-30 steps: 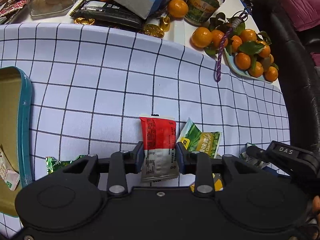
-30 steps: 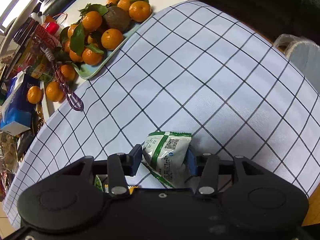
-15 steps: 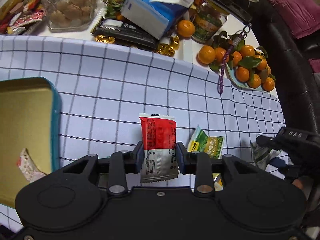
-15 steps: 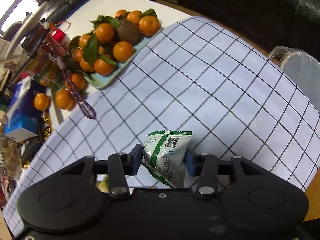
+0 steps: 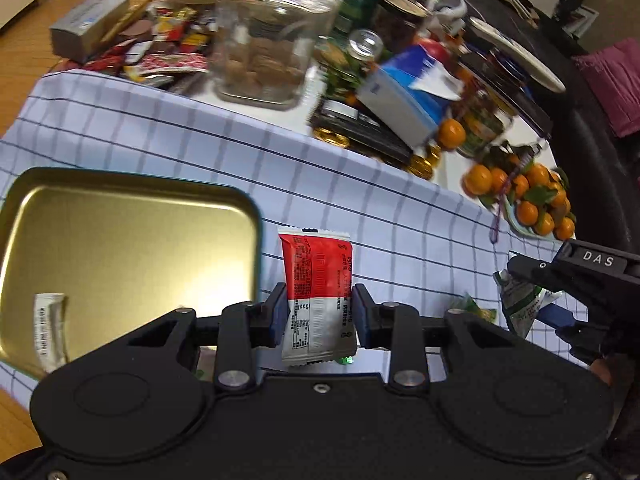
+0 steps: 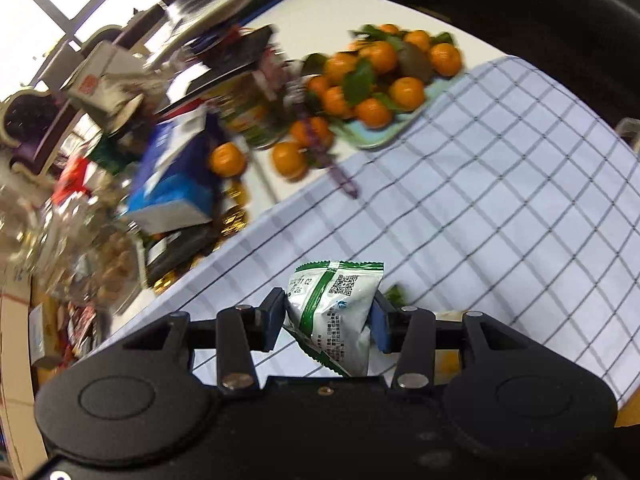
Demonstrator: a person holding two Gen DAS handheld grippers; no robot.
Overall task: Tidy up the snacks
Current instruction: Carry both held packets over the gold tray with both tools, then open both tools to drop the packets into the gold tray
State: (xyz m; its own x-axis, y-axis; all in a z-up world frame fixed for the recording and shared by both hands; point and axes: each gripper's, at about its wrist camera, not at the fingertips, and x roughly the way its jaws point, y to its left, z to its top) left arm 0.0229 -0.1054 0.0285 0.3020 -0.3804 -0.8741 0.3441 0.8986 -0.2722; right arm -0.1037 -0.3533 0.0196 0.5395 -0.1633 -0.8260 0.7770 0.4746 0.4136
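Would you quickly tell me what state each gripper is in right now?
Left gripper: shut on the red and white packet.
Right gripper: shut on the green and white packet.

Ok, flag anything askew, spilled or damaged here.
Nothing spilled or damaged. The tissue box lies tilted on the clutter behind the cloth, and the white-green packet sits crooked in the right gripper.

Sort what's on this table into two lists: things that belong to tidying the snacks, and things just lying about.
Job:
red snack packet in left gripper
green-and-white snack packet in right gripper
gold tin

Lying about:
tangerine plate
glass jar
blue tissue box
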